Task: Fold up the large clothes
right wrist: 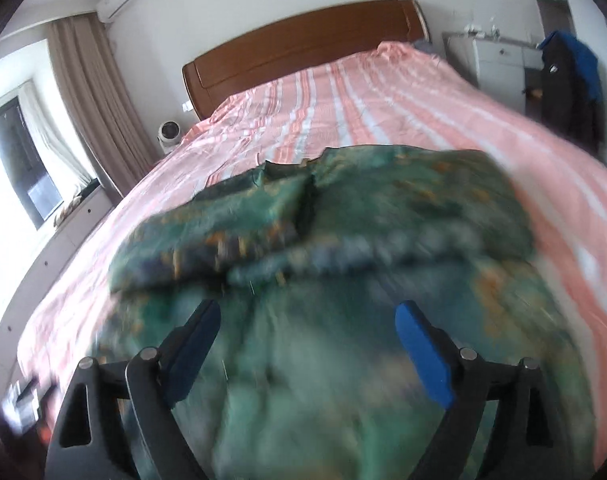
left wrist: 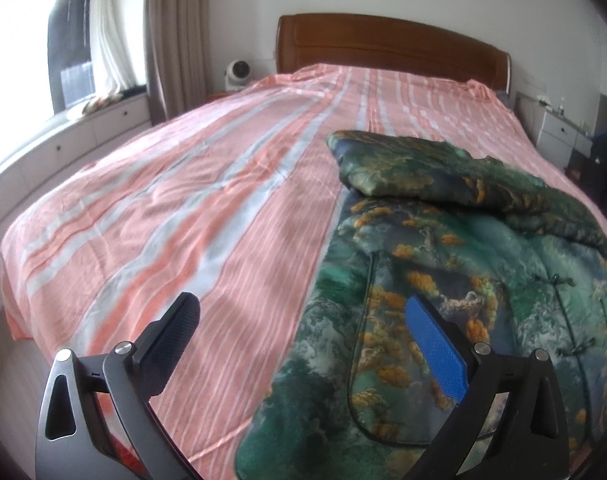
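Both jaws stand apart, holding nothing: the left hand-held gripper (left wrist: 303, 336) at the green jacket's (left wrist: 443, 280) edge, the right hand-held gripper (right wrist: 307, 332) directly above it on the bed (left wrist: 163, 200).

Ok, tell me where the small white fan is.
The fan stands beside the bed's far corner, between the brown curtain and the wooden headboard, upper left in both wrist views.

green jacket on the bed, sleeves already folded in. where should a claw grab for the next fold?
Probably the near hem of the green jacket, from the foot of the bed. Both sleeves lie folded across the chest at the far end, so the near half is one flat panel to lift and carry over. Both the left claw and right claw are open and empty.
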A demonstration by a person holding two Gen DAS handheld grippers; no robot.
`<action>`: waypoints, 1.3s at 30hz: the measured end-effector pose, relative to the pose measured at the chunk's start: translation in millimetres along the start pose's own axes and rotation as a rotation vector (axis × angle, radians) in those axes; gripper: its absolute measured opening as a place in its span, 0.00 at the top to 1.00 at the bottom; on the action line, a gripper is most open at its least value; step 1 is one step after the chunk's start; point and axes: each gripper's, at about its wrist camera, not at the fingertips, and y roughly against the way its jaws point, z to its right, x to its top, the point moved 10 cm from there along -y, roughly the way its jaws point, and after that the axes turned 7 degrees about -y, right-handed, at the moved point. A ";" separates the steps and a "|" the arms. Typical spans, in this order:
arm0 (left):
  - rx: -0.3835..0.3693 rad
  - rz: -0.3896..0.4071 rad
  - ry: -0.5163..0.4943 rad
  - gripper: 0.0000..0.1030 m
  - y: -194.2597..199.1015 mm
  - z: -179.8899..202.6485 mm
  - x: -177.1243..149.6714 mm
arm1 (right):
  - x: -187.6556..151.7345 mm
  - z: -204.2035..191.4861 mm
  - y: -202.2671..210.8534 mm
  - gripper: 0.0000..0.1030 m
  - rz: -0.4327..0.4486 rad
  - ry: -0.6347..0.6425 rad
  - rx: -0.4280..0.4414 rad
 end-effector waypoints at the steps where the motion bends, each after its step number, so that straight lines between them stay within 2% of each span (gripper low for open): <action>1: -0.003 -0.012 0.004 0.00 -2.3 -1.4 -0.7 | -12.2 9.6 17.0 0.14 0.011 0.020 -0.014; 6: -0.075 -0.076 -0.005 0.00 -8.2 5.4 -5.9 | -41.9 55.0 70.9 0.14 0.066 0.103 -0.094; 12: -0.117 -0.118 -0.016 0.00 -9.4 16.2 -18.4 | -60.6 101.4 118.5 0.11 0.184 0.098 -0.172; 15: -0.130 -0.130 0.010 0.00 -10.1 13.9 -21.3 | -71.9 109.0 115.8 0.11 0.172 0.069 -0.165; 21: -0.157 -0.143 0.079 0.01 -15.6 6.4 -28.7 | -72.4 99.8 111.2 0.11 0.184 0.120 -0.148; 27: -0.141 -0.164 0.052 0.00 -21.1 8.7 -42.0 | -77.3 97.3 109.3 0.11 0.179 0.137 -0.150; 39: -0.146 -0.151 0.073 0.01 -13.4 9.4 -39.9 | -80.6 95.3 103.6 0.11 0.162 0.153 -0.156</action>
